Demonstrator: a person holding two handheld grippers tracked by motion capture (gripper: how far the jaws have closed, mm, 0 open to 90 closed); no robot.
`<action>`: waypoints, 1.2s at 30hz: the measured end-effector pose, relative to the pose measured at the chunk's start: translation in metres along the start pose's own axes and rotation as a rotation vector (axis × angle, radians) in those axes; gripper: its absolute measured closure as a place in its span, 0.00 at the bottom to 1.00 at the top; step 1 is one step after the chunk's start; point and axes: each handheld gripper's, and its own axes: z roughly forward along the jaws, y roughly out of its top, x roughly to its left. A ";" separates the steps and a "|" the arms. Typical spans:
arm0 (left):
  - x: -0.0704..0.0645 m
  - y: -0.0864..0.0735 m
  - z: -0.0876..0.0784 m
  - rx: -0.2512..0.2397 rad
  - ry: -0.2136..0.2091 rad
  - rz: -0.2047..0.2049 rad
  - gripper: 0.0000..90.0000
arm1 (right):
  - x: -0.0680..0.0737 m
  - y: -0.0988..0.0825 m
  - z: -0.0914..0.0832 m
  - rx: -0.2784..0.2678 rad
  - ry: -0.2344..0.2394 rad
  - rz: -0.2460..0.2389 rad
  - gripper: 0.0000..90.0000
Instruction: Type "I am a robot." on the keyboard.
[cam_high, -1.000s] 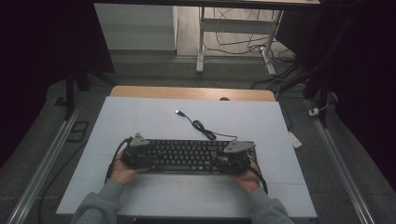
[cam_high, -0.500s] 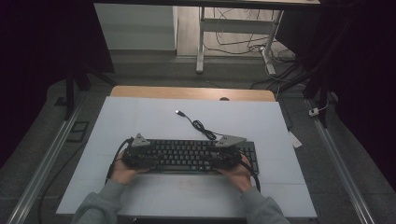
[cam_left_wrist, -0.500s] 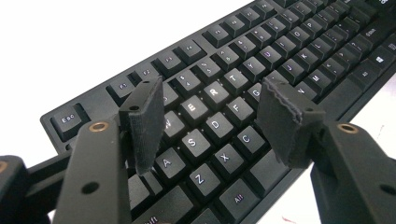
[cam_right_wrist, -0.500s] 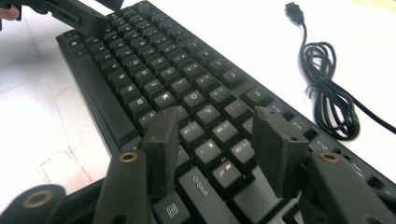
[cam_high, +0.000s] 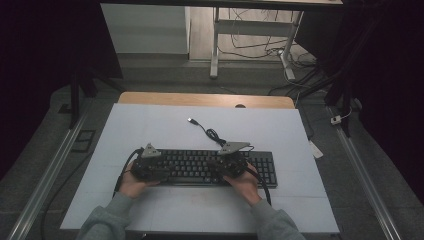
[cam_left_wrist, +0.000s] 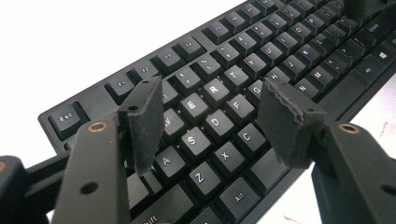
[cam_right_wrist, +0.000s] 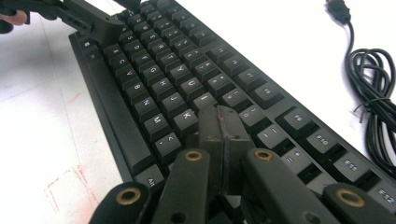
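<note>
High view, near to far: two grey-sleeved forearms enter at six o'clock, and the left gripper (cam_high: 150, 167) and right gripper (cam_high: 231, 164) hover over the black keyboard (cam_high: 207, 167) lying mid-table. Left jaws are spread above the letter keys (nothing between them). Right jaws have just been closing and are now pressed together, empty, above the keys. At twelve o'clock, the coiled USB cable (cam_high: 212, 134) lies on the white table (cam_high: 150, 125).

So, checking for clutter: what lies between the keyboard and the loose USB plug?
Its own coiled black cable lies there on the white mat, between keyboard and USB plug, in the high view.
</note>
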 end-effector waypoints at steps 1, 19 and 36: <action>0.000 0.000 0.000 0.001 -0.001 0.001 0.45 | 0.001 0.001 0.001 0.005 -0.003 -0.005 0.99; -0.001 -0.001 0.001 0.010 0.002 0.007 0.45 | 0.000 0.012 0.025 0.040 -0.035 -0.005 0.99; -0.002 -0.002 0.002 0.022 0.003 0.022 0.44 | -0.003 0.012 0.032 0.051 -0.038 0.011 0.99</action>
